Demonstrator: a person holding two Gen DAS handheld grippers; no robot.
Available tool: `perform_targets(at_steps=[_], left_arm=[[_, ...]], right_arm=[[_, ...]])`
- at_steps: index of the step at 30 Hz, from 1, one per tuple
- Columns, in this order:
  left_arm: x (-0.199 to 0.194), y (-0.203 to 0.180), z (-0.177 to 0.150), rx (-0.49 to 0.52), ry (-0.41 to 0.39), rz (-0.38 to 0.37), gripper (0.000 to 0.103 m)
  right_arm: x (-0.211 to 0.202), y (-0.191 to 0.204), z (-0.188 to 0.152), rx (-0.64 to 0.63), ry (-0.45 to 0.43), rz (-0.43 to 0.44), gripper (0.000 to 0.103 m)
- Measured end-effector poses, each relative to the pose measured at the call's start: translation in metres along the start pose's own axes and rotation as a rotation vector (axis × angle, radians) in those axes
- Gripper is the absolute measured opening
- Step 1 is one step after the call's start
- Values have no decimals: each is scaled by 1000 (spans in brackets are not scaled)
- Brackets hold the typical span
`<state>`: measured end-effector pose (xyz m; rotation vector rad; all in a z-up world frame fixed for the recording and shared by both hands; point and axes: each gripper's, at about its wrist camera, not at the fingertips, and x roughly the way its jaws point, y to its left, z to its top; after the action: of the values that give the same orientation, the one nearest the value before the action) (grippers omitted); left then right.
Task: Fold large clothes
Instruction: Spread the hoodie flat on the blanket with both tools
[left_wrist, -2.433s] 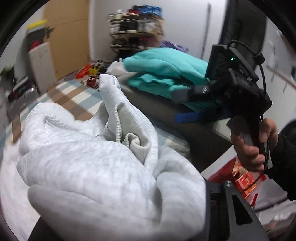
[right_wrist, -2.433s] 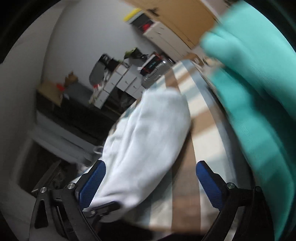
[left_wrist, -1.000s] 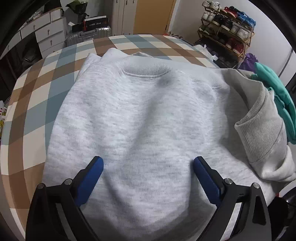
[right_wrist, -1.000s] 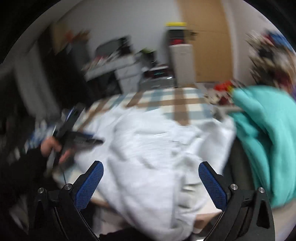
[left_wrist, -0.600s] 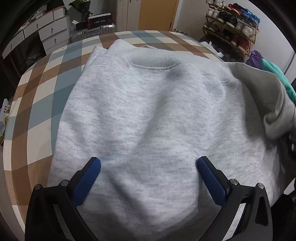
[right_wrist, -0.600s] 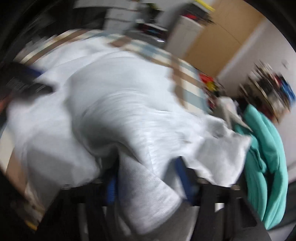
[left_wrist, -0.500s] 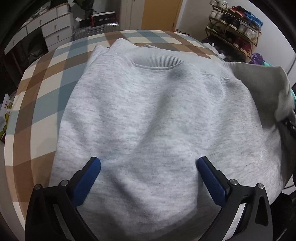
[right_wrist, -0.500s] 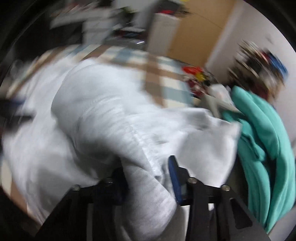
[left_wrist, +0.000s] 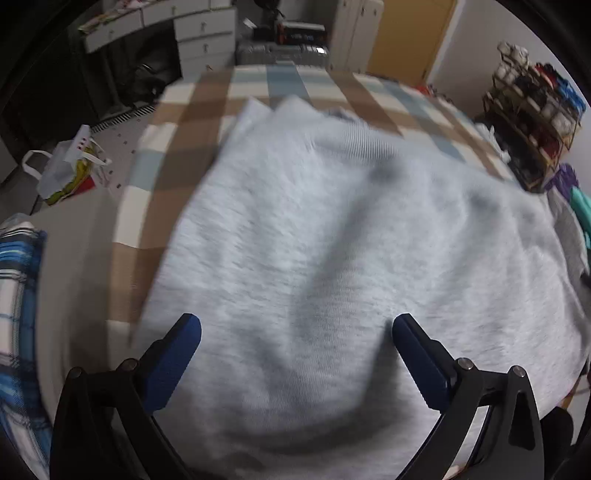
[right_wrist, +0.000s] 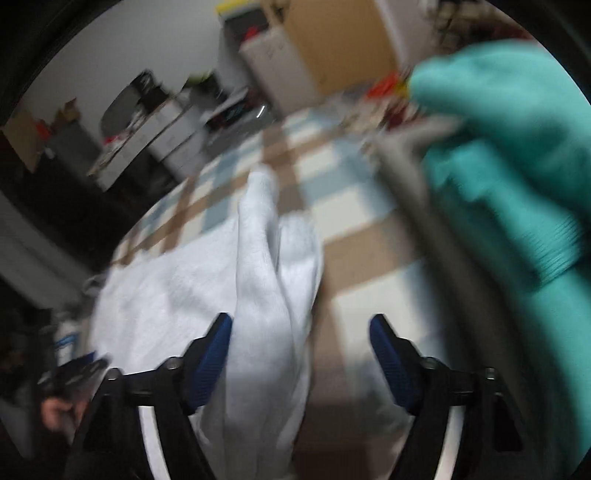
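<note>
Grey sweatshirt spread on checked bed, body unfolded. My right claw opening, sleeve between jaws, unpinched. Left claw apart, empty. Most folds remain.

A checked cloth of brown, blue and cream squares covers the table. Beyond its far edge stand a grey suitcase, white drawers to its left and a white cabinet beside an orange-brown door. A rack of shoes stands at far right. On the floor at left lies a plastic bag. A folded teal garment lies at right.
</note>
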<state>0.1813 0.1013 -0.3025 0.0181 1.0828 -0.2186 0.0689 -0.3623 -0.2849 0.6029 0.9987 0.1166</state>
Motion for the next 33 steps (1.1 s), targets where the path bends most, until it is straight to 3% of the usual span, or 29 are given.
perform_targets(at_steps=[3,6,9,11,13,16,18,20,22,25,28,31,33], left_arm=[[-30,-24,-7,72,-80,-50,102],[-45,-65,-17,228,-113,-95,102],[-39,-103,-27,386,-106,-110,102],[-22,-121,-32,457,-70,-73,102],[0,-129,-36,495,-7,-82,102],[17,-129,-33,463,51,-119,102],[25,-119,-27,420,78,-145,102],[31,-114,-22,399,88,-164,102],[34,-115,-20,398,85,-154,102],[39,-126,-17,392,79,-158,102],[46,-163,-17,405,80,-158,102],[56,-208,-6,382,100,-276,102],[63,-235,5,351,95,-355,102]], right_arm=[[8,-11,-19,90,133,157,80],[15,-11,-43,108,258,210,81],[30,-23,-59,223,357,298,84],[33,-27,-58,249,348,347,85],[40,-28,-52,273,351,389,90],[51,-21,-46,275,349,425,91],[57,-7,-45,208,353,386,79],[56,16,-44,76,344,268,43],[47,31,-43,-10,299,224,33],[22,45,-38,-83,209,246,27],[0,58,-24,-132,144,256,25],[-20,68,0,-158,104,228,22],[-37,76,23,-187,87,161,20]])
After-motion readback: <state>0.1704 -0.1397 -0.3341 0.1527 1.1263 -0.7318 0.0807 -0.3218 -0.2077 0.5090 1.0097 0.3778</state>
